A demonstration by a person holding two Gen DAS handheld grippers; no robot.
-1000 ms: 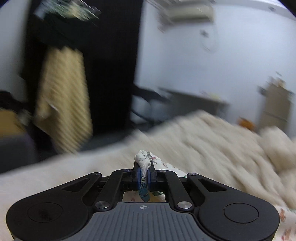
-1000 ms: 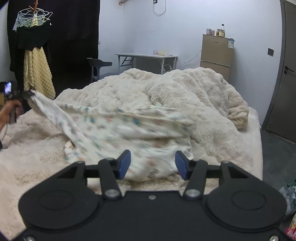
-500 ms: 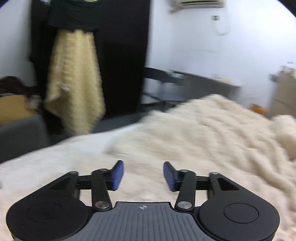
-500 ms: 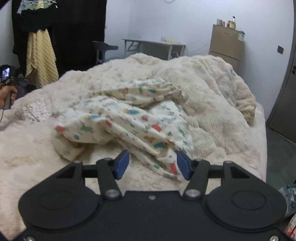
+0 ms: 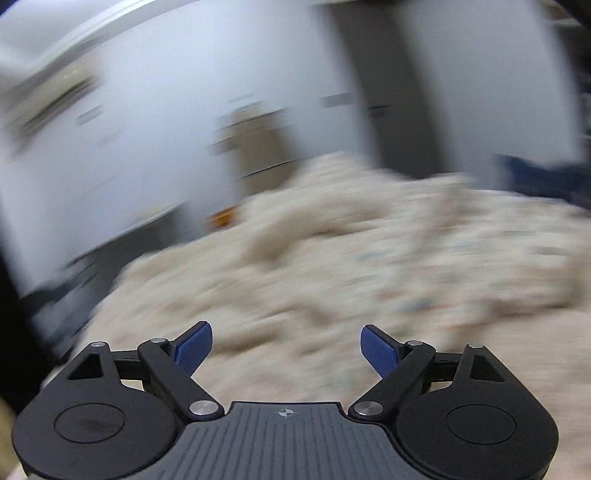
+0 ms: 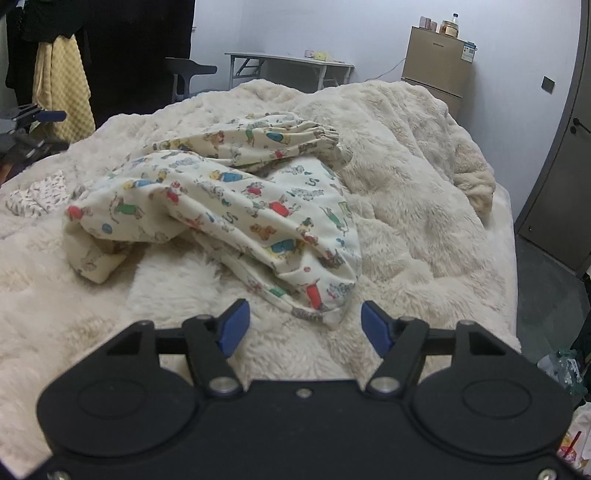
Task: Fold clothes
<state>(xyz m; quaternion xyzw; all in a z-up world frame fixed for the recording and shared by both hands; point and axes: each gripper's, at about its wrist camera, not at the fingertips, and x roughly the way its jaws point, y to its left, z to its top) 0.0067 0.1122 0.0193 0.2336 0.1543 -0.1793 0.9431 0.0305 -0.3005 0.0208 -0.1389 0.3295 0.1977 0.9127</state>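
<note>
- Printed garment (image 6: 236, 199) lies crumpled in a heap on the fluffy cream blanket (image 6: 424, 192) that covers the bed, near the middle. One elastic-edged part is bunched toward the far side and a hem corner trails toward the near edge.
- Right gripper (image 6: 303, 326) hovers low, just short of that hem corner. Its jaws are opening and nothing is pinched; the hem tip sits about level with the blue pads, apparently just beyond them. My read: lined up to take the near corner.
- Left gripper (image 5: 286, 349): jaws opening wide, empty between them. Its view is heavily blurred, showing only blanket and wall. From the right view it shows at the far left edge, well apart from the garment.
- Judgement: no fold is laid yet; the cloth needs spreading flat first.
- Small pale scrap of cloth (image 6: 37, 195) lies on the blanket at left, apart from the heap.
- Containers: jars (image 6: 443, 24) stand on top of a brown cabinet (image 6: 436, 70); contents too small to tell.
- Yellow towel (image 6: 62, 85) hangs at far left.
</note>
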